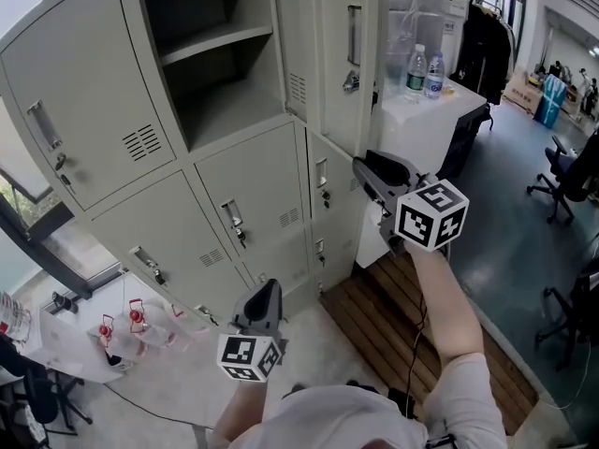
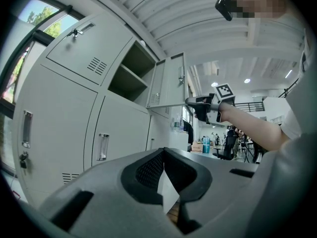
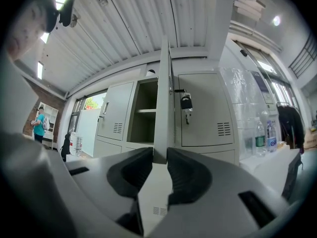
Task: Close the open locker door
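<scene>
The open locker door swings out from the upper middle compartment, whose shelf is bare. My right gripper is at the door's lower free edge. In the right gripper view the door's thin edge runs straight up between the pads, and the right gripper is shut on it. A padlock hangs from the door's outer face. My left gripper hangs low in front of the bottom lockers, shut and holding nothing. From it I see the door and the right gripper.
A white table with two water bottles stands just right of the lockers. Wooden slats cover the floor below my right arm. Office chairs are far right. A low table with red-capped items is at lower left.
</scene>
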`<state>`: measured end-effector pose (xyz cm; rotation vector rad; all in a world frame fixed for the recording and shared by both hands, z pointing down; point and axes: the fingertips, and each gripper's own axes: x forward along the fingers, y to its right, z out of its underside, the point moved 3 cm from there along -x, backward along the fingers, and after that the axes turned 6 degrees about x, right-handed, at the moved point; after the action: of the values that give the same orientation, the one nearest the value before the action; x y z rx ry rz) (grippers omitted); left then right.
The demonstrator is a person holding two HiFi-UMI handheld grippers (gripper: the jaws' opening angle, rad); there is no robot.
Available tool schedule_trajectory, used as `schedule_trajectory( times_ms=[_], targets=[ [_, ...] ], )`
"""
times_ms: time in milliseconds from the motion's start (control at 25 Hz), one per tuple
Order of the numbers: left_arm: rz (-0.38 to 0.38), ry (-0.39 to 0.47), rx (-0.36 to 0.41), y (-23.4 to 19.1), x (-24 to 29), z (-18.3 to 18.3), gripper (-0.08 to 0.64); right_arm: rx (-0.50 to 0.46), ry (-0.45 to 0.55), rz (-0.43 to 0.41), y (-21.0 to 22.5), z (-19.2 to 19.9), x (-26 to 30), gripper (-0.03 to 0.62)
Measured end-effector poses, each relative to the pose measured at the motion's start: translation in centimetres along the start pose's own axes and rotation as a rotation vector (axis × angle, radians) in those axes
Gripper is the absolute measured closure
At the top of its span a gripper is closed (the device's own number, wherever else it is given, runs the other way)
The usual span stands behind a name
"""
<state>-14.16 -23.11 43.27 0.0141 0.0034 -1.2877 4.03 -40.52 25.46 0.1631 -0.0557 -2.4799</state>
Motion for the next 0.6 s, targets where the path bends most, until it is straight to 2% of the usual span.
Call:
schedule_trajectory(
  times_ms=[600],
  targets=[
    [-0.050, 0.002, -0.004, -2.5, -2.4, 0.0, 0.552, -0.012, -0.026, -0.142, -6.9, 0.8, 3.0, 0.500]
  ],
)
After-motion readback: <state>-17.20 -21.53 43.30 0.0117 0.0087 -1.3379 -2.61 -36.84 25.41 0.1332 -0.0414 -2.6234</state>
